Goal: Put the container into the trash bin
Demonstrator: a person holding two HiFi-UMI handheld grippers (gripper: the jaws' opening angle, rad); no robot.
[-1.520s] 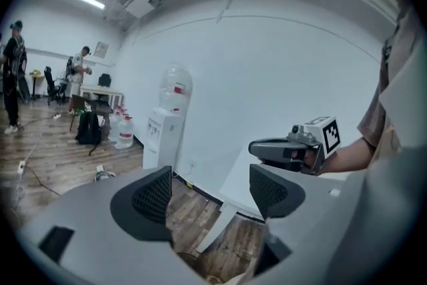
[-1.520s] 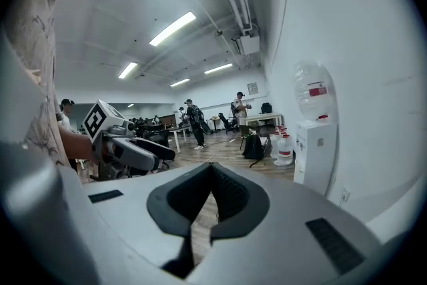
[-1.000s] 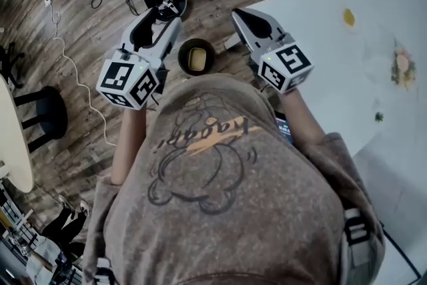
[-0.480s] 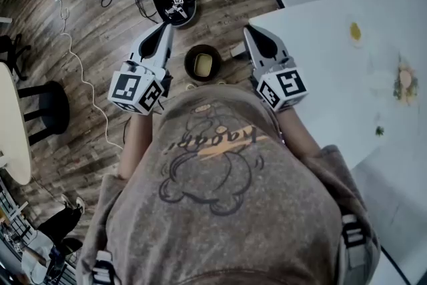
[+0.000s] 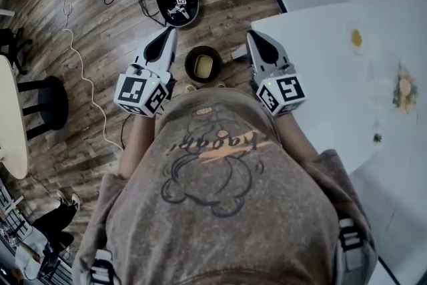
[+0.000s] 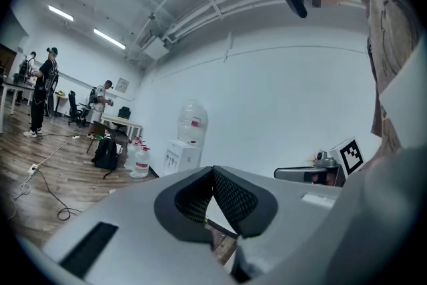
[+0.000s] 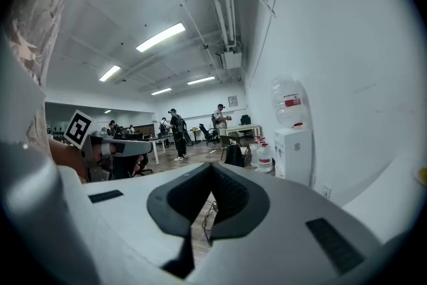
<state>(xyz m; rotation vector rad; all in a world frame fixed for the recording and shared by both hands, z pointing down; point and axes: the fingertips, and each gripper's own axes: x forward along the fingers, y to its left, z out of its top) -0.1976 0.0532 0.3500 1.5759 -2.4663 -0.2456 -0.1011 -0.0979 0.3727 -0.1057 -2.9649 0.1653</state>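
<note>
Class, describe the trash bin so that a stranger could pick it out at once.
On the wood floor beside the white table, look between the left gripper and right gripper. The trash bin stands there: small, round, dark, a yellowish item inside, unlike the long black case beyond.

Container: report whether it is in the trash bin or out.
In. The head view shows the yellowish container lying inside the round dark trash bin on the wood floor.
</note>
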